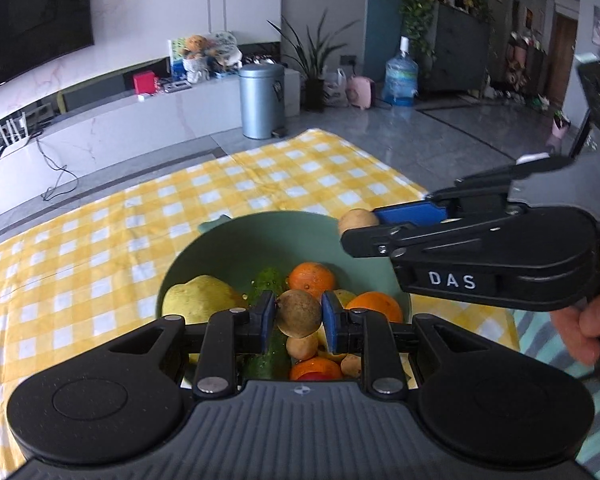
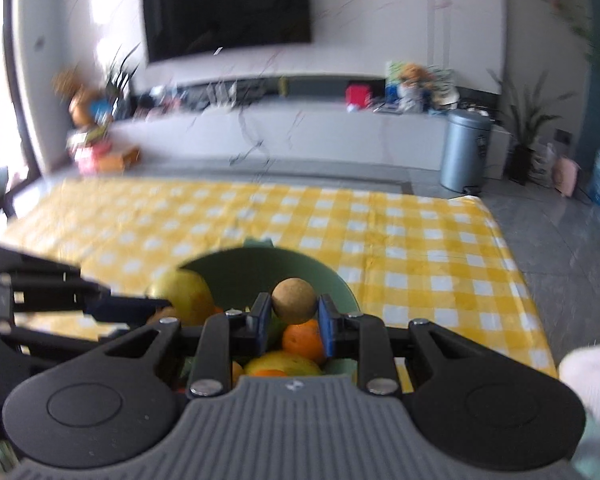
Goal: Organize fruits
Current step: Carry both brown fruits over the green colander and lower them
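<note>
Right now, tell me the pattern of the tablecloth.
Yellow and white checks on the tablecloth; it shows best in the left wrist view.

Bright daylight throughout; fisheye bending at the edges, left view sharp, right view motion-blurred.

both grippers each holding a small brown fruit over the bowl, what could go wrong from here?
1. The left gripper and right gripper each pinch a small round brown fruit by its sides; either could roll out and drop.
2. The right gripper sits close over the green bowl beside the left; the two could bump.
3. A dropped fruit could bounce off the piled oranges onto the checkered cloth.
</note>
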A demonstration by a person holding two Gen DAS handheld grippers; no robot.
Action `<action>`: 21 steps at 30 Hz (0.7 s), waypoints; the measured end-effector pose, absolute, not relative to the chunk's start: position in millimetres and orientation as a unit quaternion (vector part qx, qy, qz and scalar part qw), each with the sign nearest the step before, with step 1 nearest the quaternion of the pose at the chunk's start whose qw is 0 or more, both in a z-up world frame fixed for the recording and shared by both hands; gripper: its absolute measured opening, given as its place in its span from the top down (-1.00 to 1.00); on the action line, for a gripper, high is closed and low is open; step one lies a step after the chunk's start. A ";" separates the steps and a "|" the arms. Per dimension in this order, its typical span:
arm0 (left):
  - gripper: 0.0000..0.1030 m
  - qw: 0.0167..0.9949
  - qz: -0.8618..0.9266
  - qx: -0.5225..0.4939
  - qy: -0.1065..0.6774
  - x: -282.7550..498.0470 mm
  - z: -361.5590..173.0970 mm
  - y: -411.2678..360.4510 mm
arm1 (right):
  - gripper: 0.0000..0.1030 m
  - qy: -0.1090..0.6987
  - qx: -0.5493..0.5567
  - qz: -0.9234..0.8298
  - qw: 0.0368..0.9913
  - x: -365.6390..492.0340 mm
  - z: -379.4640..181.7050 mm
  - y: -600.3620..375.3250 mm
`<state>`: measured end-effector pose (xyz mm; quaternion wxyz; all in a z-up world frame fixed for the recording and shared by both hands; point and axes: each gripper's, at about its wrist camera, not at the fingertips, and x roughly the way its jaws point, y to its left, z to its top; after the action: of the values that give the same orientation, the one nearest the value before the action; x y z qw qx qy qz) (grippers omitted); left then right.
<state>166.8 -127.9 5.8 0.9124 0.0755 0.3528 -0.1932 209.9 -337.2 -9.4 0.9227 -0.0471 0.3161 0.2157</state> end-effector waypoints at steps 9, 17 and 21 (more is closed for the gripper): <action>0.47 0.897 -0.219 0.105 0.369 183.0 -14.2 -135.9 | 0.58 0.369 -0.005 0.248 0.896 237.2 -38.5 -344.6; 0.47 0.890 -0.221 0.116 0.382 189.8 -26.1 -136.9 | 0.58 0.401 0.013 0.250 0.881 254.8 -48.2 -331.9; 0.47 0.891 -0.217 0.108 0.384 192.7 -29.5 -133.5 | 0.58 0.410 0.020 0.250 0.877 255.1 -51.7 -332.9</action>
<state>192.7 -133.5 -29.5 0.8909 0.1082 0.3843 -0.2168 255.1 -332.9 -51.7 0.8773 0.0197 0.4095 0.2497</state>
